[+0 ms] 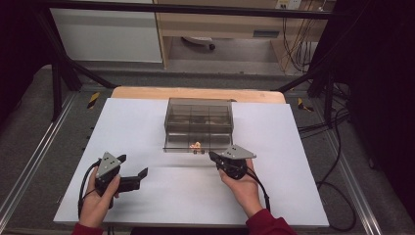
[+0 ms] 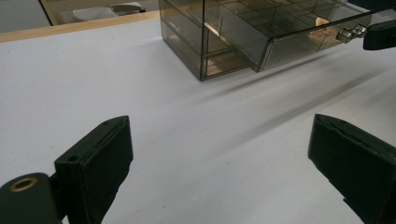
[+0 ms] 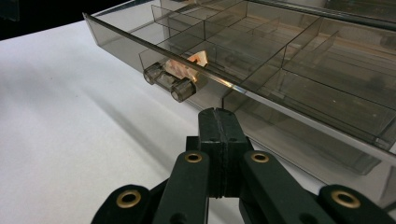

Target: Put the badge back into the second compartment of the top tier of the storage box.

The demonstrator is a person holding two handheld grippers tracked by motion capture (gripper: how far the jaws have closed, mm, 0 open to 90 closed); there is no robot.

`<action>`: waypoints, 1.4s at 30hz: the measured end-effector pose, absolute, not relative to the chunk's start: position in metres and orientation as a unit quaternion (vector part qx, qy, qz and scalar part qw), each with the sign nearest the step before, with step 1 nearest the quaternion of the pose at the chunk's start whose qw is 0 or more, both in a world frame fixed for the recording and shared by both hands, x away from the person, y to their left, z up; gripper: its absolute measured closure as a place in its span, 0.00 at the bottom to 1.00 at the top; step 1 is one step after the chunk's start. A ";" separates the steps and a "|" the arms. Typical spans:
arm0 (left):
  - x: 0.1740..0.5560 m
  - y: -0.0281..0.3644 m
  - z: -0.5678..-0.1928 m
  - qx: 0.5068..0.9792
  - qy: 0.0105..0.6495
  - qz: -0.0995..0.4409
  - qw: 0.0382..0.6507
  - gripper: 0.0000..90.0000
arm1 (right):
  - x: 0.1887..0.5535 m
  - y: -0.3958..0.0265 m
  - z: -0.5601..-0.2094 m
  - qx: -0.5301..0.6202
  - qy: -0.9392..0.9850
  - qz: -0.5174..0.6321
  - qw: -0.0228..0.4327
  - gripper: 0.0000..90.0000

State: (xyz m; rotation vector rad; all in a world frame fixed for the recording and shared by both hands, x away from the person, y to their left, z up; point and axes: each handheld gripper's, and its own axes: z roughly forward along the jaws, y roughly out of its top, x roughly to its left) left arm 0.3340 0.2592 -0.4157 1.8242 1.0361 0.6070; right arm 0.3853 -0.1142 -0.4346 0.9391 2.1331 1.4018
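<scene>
Drawer cabinet (image 1: 198, 115) sits on the desk (image 1: 147, 196), centre, toward the far edge. Its bottom drawer (image 1: 195, 145) sticks out toward the near side. Small object (image 1: 196, 145) lies in the drawer's front middle compartment, just behind the handle (image 1: 198, 151). Right tongs (image 1: 213, 156) sit just right of the handle, close before the drawer front, pressed together on nothing. Left tongs (image 1: 132, 165) are near-left on the desk, well apart from the cabinet, spread wide with bare desk between.
</scene>
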 end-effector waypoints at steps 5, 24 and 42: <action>0.334 0.260 -0.416 0.741 0.421 0.246 0.460 0.08 | 0.385 -0.114 -0.434 0.338 0.766 0.506 0.207 1.00; 0.334 0.260 -0.416 0.741 0.421 0.248 0.460 0.08 | 0.391 -0.115 -0.432 0.337 0.763 0.510 0.210 1.00; 0.334 0.260 -0.416 0.742 0.423 0.247 0.458 0.08 | 0.398 -0.114 -0.428 0.338 0.760 0.511 0.217 1.00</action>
